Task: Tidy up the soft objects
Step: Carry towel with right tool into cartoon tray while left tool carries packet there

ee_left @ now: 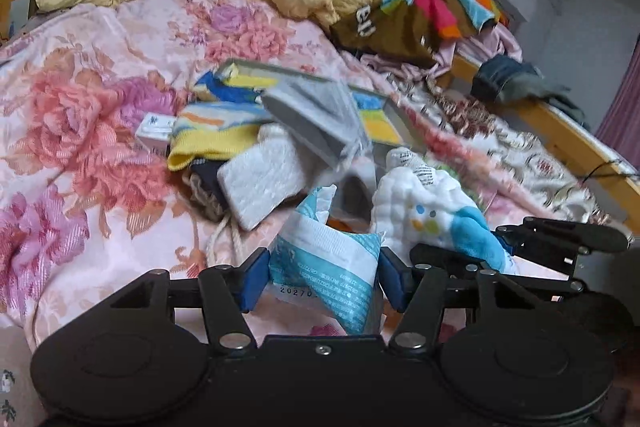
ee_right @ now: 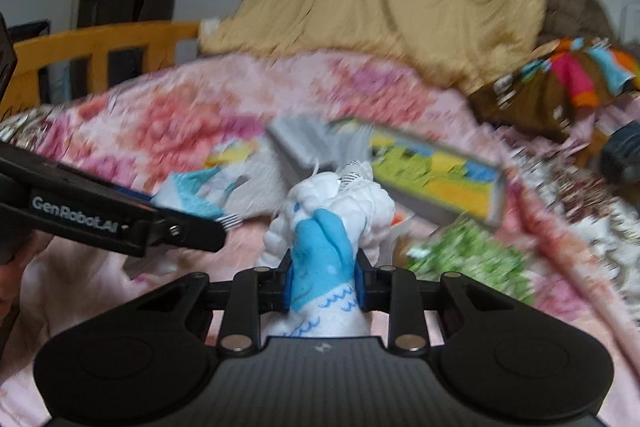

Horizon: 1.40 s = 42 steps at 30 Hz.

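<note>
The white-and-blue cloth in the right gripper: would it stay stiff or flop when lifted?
Probably floppy: the white-and-blue cloth bunches into puffy folds above the right gripper, whose pads pinch it narrow. It looks light for its bulk, being a quilted fabric. Slipping seems unlikely, since the textured weave is squeezed between both pads.

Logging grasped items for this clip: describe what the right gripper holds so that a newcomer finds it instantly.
On the pink floral bedspread, look in front of the sock and box pile. The white bubbly cloth sits there, pinched in the right gripper. Only it has a blue patch with wave stitching.
</note>
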{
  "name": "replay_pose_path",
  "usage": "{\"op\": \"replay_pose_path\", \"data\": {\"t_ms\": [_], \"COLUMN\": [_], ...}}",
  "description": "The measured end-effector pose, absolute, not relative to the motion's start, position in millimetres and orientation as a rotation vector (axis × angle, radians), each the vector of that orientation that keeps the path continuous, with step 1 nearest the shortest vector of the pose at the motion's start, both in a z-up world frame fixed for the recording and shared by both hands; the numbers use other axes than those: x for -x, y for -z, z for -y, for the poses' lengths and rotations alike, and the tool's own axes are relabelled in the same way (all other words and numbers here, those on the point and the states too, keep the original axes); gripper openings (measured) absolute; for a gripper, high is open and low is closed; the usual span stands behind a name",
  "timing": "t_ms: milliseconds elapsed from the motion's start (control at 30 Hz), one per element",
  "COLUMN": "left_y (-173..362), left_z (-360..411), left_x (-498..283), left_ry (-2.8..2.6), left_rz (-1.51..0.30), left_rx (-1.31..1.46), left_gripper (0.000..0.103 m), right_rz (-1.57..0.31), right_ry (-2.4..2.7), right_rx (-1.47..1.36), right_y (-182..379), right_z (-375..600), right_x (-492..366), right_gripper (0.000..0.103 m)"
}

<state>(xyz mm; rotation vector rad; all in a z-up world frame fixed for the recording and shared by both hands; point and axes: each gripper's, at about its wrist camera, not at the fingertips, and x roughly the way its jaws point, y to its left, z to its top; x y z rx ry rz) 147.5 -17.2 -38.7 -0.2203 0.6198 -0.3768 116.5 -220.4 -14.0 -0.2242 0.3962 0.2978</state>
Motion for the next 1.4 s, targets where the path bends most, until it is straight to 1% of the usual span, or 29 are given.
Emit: {"op": "replay_pose_path", "data": {"t_ms": [167, 433, 567, 833, 1033, 1267, 1400], "left_y": [21.4, -3.0, -15.3, -46.1, -57.2, -47.3, -30.0], "left_z": [19.2, 33.3, 36.9, 47.6, 63.0, 86.4, 108.1], "left_x": [-138.3, -141.5, -155.5, -228.5, -289.7, -367.0, -399.5], "left_ry": [0.400, 0.432, 0.430, 0.403, 0.392, 0.366, 0.333], "left_rz": [-0.569, -0.493, -0.458, -0.444, -0.465, -0.526, -0.550], "left_rx": [0.249, 0.242, 0.240, 0.243, 0.206, 0.254, 0.202], "left_gripper": [0.060, 0.060, 0.060, 0.061, 0.061, 0.061, 0.061], "right_rz": [-0.319, -0.250, -0.225, -0.190, -0.225, -0.324, -0.390], "right_ry": [-0.235, -0.165, -0.167, -0.100, -0.087, -0.075, -0.065], "right_rx": [0.118, 0.113, 0.086, -0.030, -0.133, -0.234, -0.299], "right_y": [0.8, -8.1, -16.3, -32.3, -17.3, 9.0, 22.3], "right_z": [244.3, 253.2, 256.1, 285.3, 303.3, 332.8, 346.7], "right_x": [-111.5, -118.7, -140.1, -236.4, -301.6, -355.6, -373.7], "right_gripper": [0.032, 0.033, 0.033, 0.034, 0.034, 0.034, 0.034]}}
